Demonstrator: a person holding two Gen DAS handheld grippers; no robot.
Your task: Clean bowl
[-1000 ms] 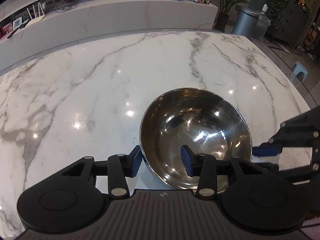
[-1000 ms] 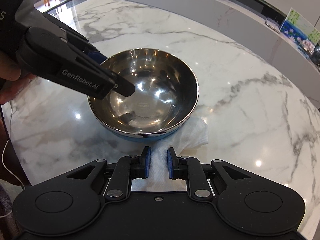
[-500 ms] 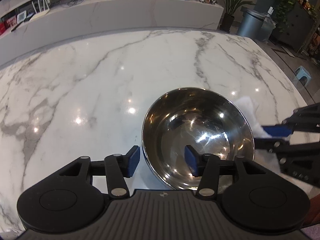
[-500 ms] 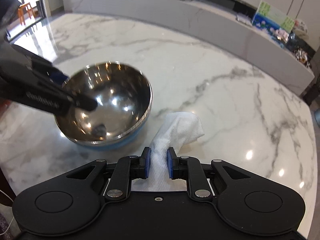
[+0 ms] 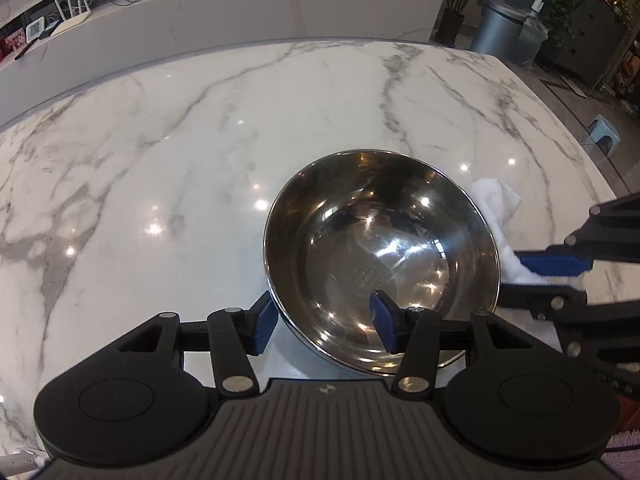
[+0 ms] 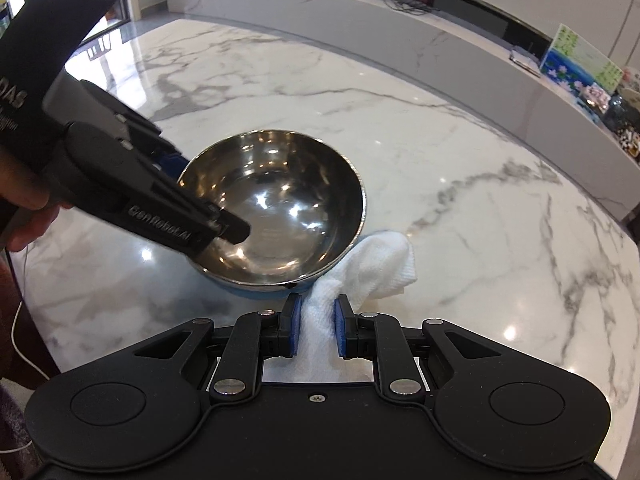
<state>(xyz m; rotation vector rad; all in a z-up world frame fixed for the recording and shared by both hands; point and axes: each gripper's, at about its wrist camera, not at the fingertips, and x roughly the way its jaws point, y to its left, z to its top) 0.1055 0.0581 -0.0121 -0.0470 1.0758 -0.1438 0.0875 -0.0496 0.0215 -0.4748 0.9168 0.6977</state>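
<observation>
On the marble counter, the steel bowl rests. My left gripper, jaws just widened, straddles its near rim; my right gripper pinches the white cloth beside it. Wiping apparently not begun; interior seemingly clean.

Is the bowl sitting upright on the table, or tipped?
Tipped. The bowl leans toward the white cloth, showing its blue underside on the near side; the left gripper's jaws straddle its rim.
</observation>
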